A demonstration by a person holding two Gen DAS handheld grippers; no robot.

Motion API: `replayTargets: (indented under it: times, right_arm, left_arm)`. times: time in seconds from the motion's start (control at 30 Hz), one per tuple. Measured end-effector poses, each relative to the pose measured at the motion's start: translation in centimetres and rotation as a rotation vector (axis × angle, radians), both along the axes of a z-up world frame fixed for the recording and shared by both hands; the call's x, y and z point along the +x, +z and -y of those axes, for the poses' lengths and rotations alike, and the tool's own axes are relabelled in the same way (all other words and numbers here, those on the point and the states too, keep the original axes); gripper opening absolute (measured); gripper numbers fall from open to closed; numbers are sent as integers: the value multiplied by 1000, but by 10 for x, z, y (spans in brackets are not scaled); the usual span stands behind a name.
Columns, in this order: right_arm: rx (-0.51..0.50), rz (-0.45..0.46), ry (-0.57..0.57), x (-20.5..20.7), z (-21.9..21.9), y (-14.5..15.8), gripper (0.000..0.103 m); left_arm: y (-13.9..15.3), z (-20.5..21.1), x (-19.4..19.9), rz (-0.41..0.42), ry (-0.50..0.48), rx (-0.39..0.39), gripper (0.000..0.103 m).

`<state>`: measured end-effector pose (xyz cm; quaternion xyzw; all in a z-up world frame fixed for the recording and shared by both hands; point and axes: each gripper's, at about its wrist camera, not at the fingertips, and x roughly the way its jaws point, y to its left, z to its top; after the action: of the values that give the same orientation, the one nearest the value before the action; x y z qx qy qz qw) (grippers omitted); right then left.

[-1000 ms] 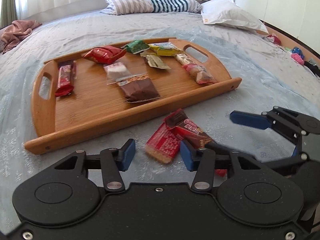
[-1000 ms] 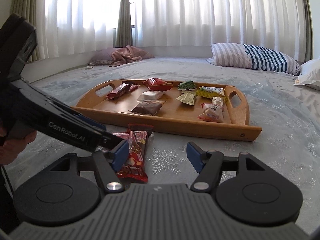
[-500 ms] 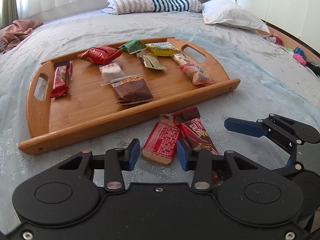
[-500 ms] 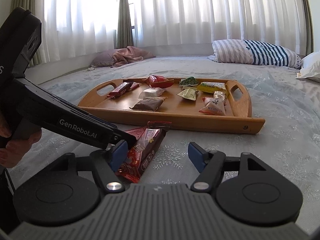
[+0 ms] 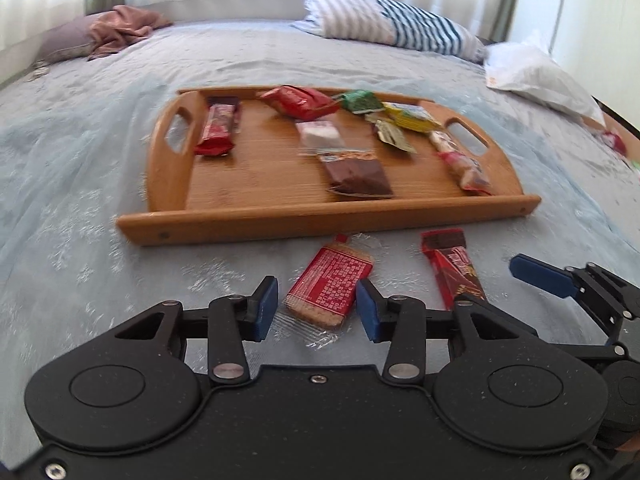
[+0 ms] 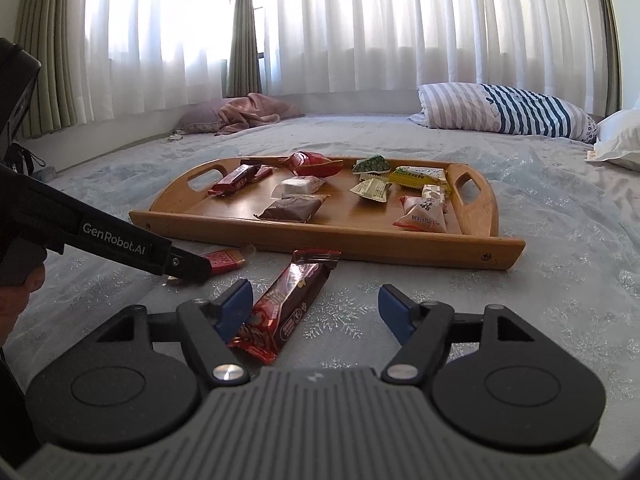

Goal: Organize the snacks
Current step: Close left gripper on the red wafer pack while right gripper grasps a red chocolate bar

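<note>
We see two snacks lying loose on the pale blue patterned bedspread [image 5: 100, 184], just in front of the near rim of the oval bamboo tray with cut-out handles [image 5: 320, 220]. One is a flat red-printed biscuit pack in clear wrap [image 5: 330, 286], the other a long dark red chocolate bar wrapper [image 6: 286, 302].

Our left gripper [image 5: 316, 308], black with blue pads, has the near end of the biscuit pack between its jaws; the jaws stand narrow and are opening, and neither pad presses on the pack. Our right gripper [image 6: 316, 308] has its jaws wide and opening, with the chocolate bar's near end between them. The bar lies close against the left pad, but we cannot tell whether they touch; the right pad is well clear.

On the tray sit the sorted snacks:
- a red bar [image 5: 218, 130] beside the left handle
- a crinkled red pouch [image 5: 298, 100] at the far rim
- a white-wrapped sweet [image 5: 320, 134] and a brown cake in clear wrap [image 5: 358, 174] in the middle
- a green packet [image 5: 360, 100], a yellow packet [image 5: 412, 116] and a pale green sachet [image 5: 394, 138] toward the right
- a pink-and-white pouch [image 5: 466, 166] near the right handle

Farther back lie a blue-and-white striped pillow [image 6: 508, 114], a crumpled pink blanket [image 6: 256, 114] and white curtains [image 6: 360, 28].
</note>
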<state>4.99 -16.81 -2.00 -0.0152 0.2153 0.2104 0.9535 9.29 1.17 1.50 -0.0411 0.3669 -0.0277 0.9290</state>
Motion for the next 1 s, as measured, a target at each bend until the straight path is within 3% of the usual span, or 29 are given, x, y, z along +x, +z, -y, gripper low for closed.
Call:
replayTargets:
  times: [0.13, 0.3, 0.33, 0.4, 0.57, 0.63, 0.77, 1.0]
  right_arm:
    - [-95, 42, -98, -10, -14, 7, 82]
    - [-74, 18, -116, -17, -19, 11, 81]
    - [-77, 13, -114, -17, -21, 11, 81]
    - [-89, 7, -128, -17, -26, 9, 74]
    - [-44, -29, -156, -14, -29, 6, 64]
    - [-38, -32, -160, -13, -29, 6, 62]
    - [-36, -38, -172, -11, -29, 2, 62]
    - [-45, -46, -197, -7, -30, 0, 55]
  left_arm:
    - [0, 1, -9, 10, 1, 15, 45]
    - [7, -1, -7, 26, -45, -7, 53]
    - [8, -1, -6, 34, -55, -5, 58]
    - [8, 3, -2, 43, -86, 11, 63]
    - [1, 7, 9, 6, -124, 22, 60]
    - [-1, 6, 9, -20, -130, -3, 53]
    - [4, 2, 2, -46, -175, -115, 53]
    - [4, 2, 3, -12, -109, -66, 53]
